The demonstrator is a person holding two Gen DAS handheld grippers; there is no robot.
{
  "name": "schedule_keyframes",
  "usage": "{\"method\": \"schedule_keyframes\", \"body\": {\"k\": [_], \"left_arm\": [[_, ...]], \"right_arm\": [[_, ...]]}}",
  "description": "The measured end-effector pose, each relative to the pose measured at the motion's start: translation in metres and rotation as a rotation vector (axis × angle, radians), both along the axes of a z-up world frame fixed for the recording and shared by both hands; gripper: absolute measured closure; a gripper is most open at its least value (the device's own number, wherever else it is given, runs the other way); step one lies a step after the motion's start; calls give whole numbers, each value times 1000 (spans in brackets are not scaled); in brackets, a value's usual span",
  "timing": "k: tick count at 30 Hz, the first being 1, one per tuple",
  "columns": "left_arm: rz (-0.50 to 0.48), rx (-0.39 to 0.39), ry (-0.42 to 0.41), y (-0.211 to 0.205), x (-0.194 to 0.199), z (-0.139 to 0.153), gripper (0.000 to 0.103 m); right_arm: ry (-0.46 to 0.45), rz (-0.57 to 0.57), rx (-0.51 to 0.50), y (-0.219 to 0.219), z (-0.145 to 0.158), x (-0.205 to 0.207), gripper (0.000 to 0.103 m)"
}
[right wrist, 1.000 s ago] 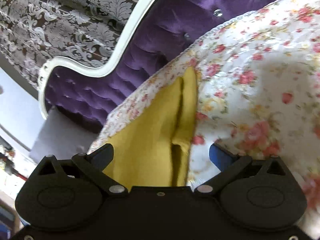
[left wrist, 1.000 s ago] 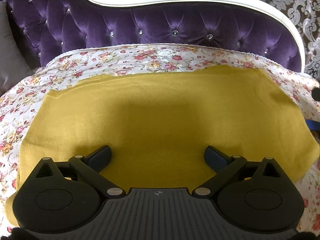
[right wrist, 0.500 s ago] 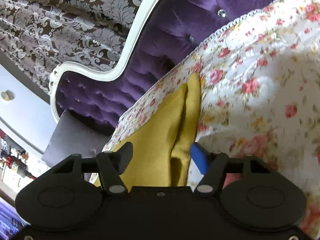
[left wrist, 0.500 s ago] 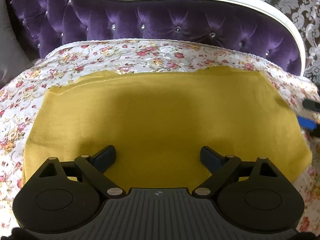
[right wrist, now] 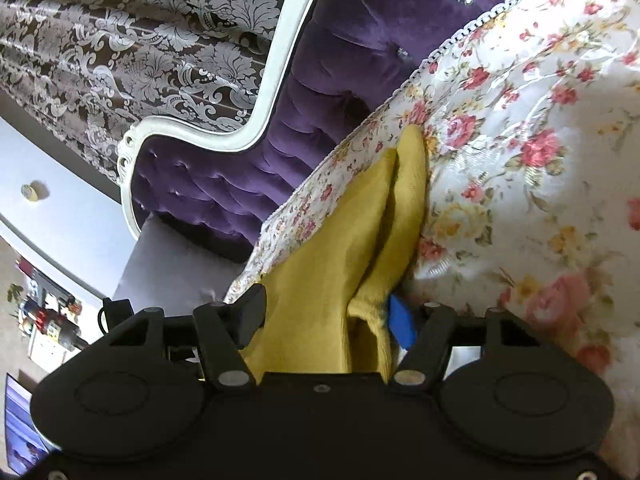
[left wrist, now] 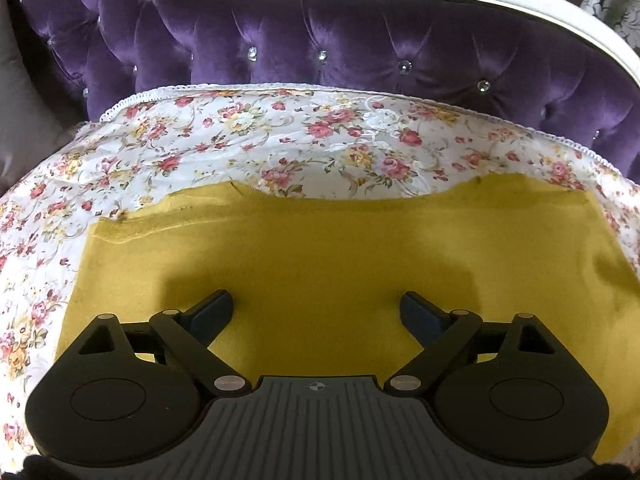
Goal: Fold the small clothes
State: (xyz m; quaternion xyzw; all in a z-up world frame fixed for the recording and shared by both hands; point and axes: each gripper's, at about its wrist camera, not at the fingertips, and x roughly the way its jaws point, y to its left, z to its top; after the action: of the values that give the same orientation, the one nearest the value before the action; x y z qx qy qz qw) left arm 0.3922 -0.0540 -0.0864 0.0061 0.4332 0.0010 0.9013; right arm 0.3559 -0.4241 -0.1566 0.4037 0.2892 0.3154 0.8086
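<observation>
Yellow garment (left wrist: 320, 256) on floral bedspread (left wrist: 280, 140)

Left wrist view looks down on the yellow cloth (left wrist: 340, 248); right skims its edge (right wrist: 320, 248) sideways, close.

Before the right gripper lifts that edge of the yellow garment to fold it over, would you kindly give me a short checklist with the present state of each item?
1. Right gripper has cloth between its fingers: ok, a bunched edge of the yellow garment sits there.
2. Right grip fully closed: cannot tell, a gap remains around the cloth.
3. Left gripper free of the cloth: ok, jaws wide open above it.
4. Garment lying flat: ok, spread smooth on the floral bedspread, far edge slightly wavy.
5. Both layers of the edge caught: cannot tell.
</observation>
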Motion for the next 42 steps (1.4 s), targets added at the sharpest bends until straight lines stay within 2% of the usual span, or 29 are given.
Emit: {"method": "schedule_keyframes", "body": {"k": [3,4,5,7,9,10,13,19,22,27,29,31,33,36,37,39,42], "left_arm": [[-9,3,-5,0,-2,-1,11],[-13,2,-9,0,-3,-2,11],[-18,1,-12,0,-3,-1,11],[-22,-17,-17,3,-5,1,12],[-26,-50,-18,9,-8,5,14],[-26,-73,-16,14,-11,8,20],[-25,-136,-20,30,-20,18,21],[-30,-189,-47,66,-41,34,21],[-18,-224,-45,85,-47,35,21],[30,-276,-29,116,-50,26,21],[38,-304,-23,126,-52,22,21],[27,-341,-15,133,-52,21,21],[4,-368,-15,137,-54,21,21],[-33,-392,-18,136,-53,24,21],[-39,-402,-17,135,-53,24,21],[-43,-426,-11,134,-51,25,21],[-51,-456,-2,130,-48,25,21]], "right_arm": [[6,3,-8,4,2,6,40],[12,0,-31,5,3,7,53],[31,-8,-77,9,4,9,78],[49,-25,-148,15,8,8,78],[35,-47,-212,23,20,4,78],[23,-58,-243,27,28,1,78],[-32,-63,-341,49,58,-6,78],[-162,37,-442,122,106,-6,78],[-186,112,-504,173,110,-4,78],[-207,185,-720,253,84,-7,78],[-237,214,-780,274,75,-13,71],[-281,228,-783,282,74,-23,70],[-328,253,-734,276,81,-38,70],[-383,227,-702,255,95,-59,56],[-389,206,-701,248,99,-64,47],[-405,151,-732,230,105,-75,44],[-425,112,-857,222,104,-85,40]]}}
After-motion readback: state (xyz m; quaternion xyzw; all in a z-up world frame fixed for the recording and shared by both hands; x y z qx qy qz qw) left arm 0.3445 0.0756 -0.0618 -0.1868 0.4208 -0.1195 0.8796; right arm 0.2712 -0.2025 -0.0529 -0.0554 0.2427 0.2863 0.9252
